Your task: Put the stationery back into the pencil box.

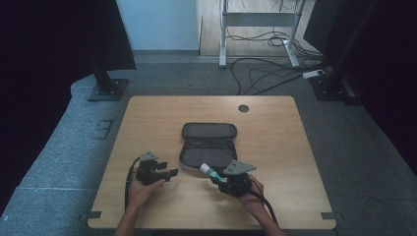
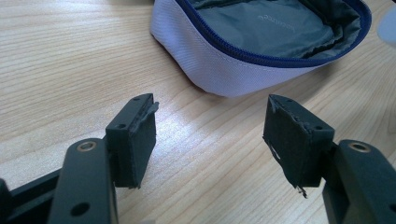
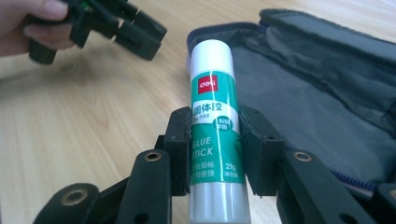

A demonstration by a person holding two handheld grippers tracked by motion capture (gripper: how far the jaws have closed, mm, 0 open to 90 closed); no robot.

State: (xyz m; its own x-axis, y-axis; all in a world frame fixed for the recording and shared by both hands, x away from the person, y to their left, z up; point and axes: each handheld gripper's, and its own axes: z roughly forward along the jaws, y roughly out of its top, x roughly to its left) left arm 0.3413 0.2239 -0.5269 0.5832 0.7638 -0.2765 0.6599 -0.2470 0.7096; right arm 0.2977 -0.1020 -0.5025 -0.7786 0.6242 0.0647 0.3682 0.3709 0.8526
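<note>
Your right gripper (image 3: 215, 149) is clamped on a glue stick (image 3: 215, 140), both pads pressing its green label, white cap aimed over the near edge of the open pouch (image 1: 206, 150) at the middle of the worktop (image 1: 147, 113). Your left gripper (image 2: 208, 140) rests toward the near left corner, jaws spread wide with nothing between them, pointing at the pouch's white side.

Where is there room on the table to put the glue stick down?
Bare wood runs along the table left of the open pencil case, and right of it too. It is crowded between the left gripper and the right gripper holding the glue stick.
</note>
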